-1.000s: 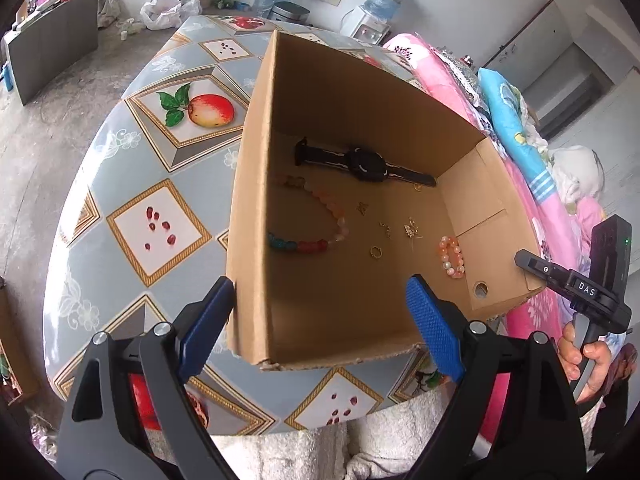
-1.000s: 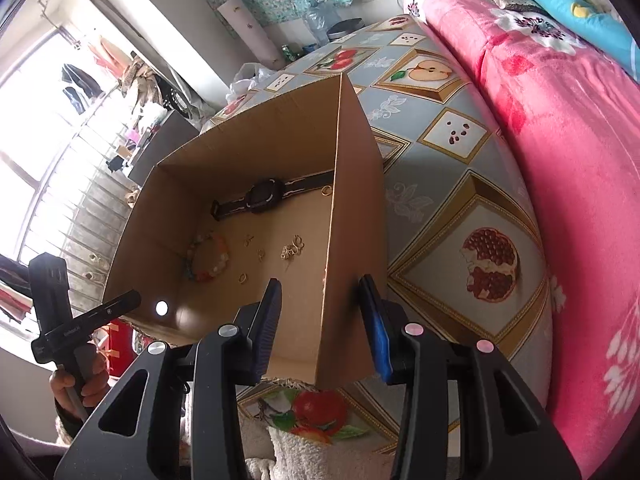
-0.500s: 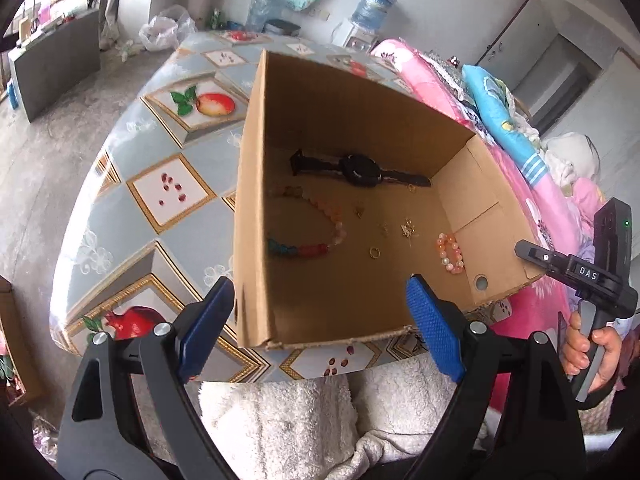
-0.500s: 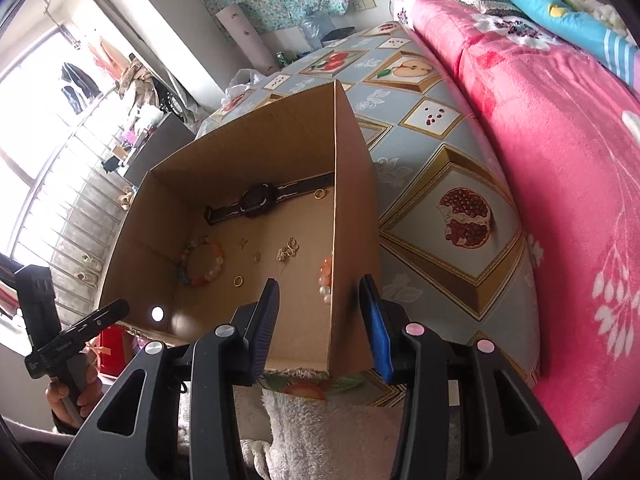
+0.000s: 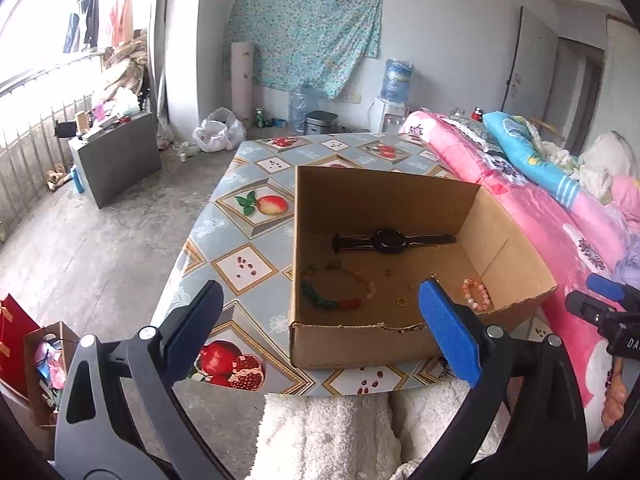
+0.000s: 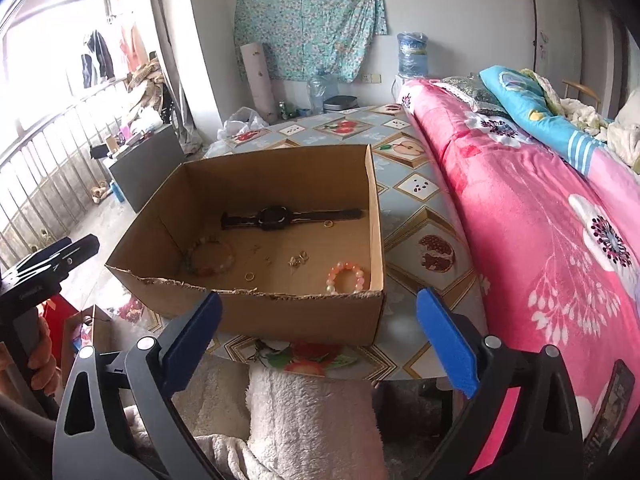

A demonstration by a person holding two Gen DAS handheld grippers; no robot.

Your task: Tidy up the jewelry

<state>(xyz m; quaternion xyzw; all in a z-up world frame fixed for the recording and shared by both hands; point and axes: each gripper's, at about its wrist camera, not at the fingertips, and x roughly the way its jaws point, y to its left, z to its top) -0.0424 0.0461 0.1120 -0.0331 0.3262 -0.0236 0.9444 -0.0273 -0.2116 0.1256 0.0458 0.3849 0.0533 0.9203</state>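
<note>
Bare grey concrete floor at left, then a table [image 5: 256, 256] under a grey-blue fruit-patterned oilcloth, then a bed under a pink flowered quilt [image 6: 540, 208] at right. On the table's near half, an open brown cardboard box [image 5: 384, 196] with a torn near rim. Inside it, from left to right: a long multicoloured bead bracelet [image 5: 340, 286] by the left wall, a black wristwatch [image 5: 390, 240] laid flat along the far wall, a small gold ring [image 5: 401, 301] and other tiny gold pieces mid-floor, too small to tell apart, and a small pink-and-white bead bracelet [image 6: 347, 277] near the right wall. Left gripper [image 5: 320, 334] above the table's near edge, near the box front, blue pads wide apart, just opened further, nothing between them. Right gripper [image 6: 318, 340] likewise off the box, jaws just sprung wide, empty. White fluffy fabric [image 6: 312, 420] below both.
</note>
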